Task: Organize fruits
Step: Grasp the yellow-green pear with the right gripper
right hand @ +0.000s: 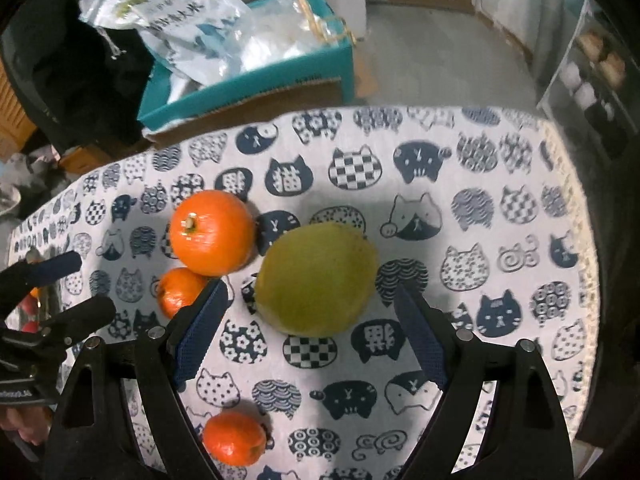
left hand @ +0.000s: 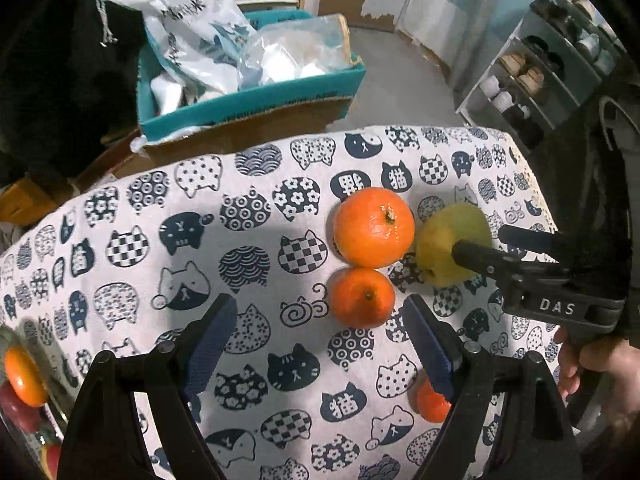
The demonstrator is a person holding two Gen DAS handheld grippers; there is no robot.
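Observation:
On the cat-print tablecloth (left hand: 240, 264) lie a large orange (left hand: 374, 227), a smaller orange (left hand: 362, 298) just in front of it, a yellow-green pear-like fruit (left hand: 448, 240) to their right, and a small orange (left hand: 432, 402) near my right finger. My left gripper (left hand: 320, 344) is open and empty, hovering just short of the smaller orange. In the right wrist view my right gripper (right hand: 310, 328) is open, its jaws either side of the near end of the yellow-green fruit (right hand: 316, 276). The large orange (right hand: 212, 232), smaller orange (right hand: 178, 290) and small orange (right hand: 234, 438) show there too.
A clear container at the table's left edge holds an orange (left hand: 24, 376) and red fruit (left hand: 20, 412). Behind the table stands a teal box (left hand: 248, 96) with plastic bags. A shoe rack (left hand: 540, 72) is at the far right. The table's far edge is close behind the fruits.

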